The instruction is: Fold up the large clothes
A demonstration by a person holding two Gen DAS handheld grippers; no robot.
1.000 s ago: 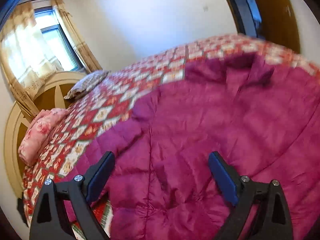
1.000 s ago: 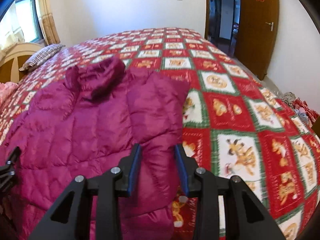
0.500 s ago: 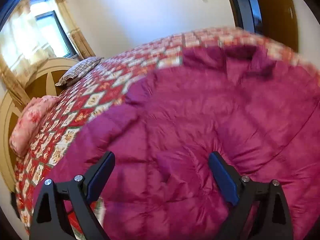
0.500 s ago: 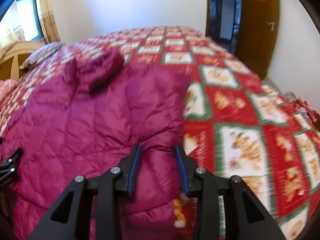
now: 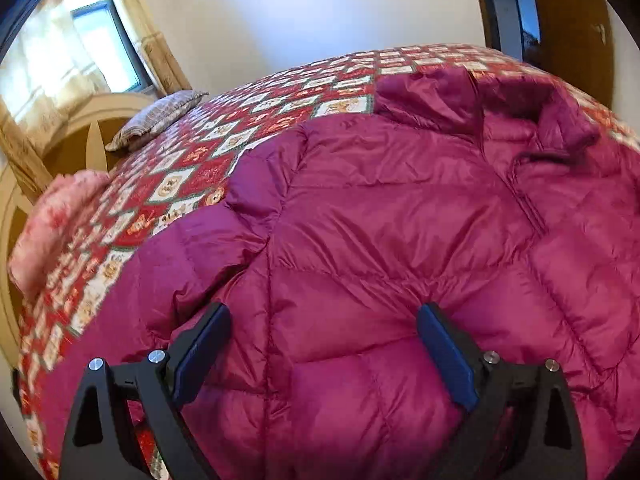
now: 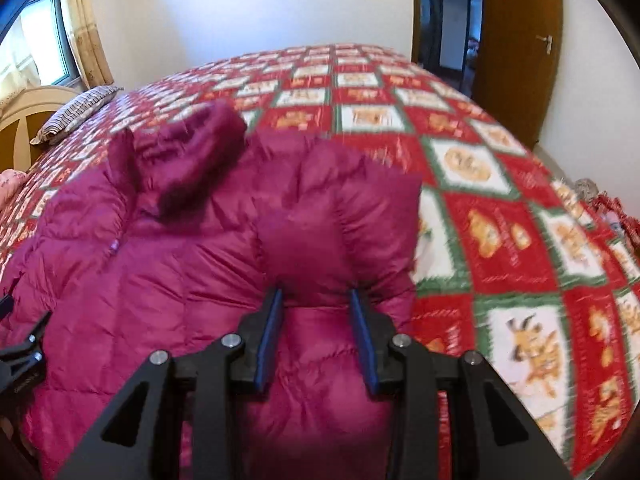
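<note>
While the magenta down jacket (image 5: 400,240) lies on the quilted bed (image 6: 500,208), only its right sleeve (image 6: 320,216) is folded inward. Right tongs (image 6: 316,308) pinch that sleeve; left tongs (image 5: 324,332) gape wide, holding nothing. Remaining folds outstanding.

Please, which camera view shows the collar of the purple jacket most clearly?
The left wrist view: the jacket's collar lies sharp there, opening and zipper line visible. In the right wrist view the collar is a blurred bunched lump, with its opening unseen.

Daylight is thrown in from the window (image 5: 108,52) at ten o'clock. The bedspread (image 6: 520,240) is smeared by motion blur, and edges are bent by fisheye distortion.
</note>
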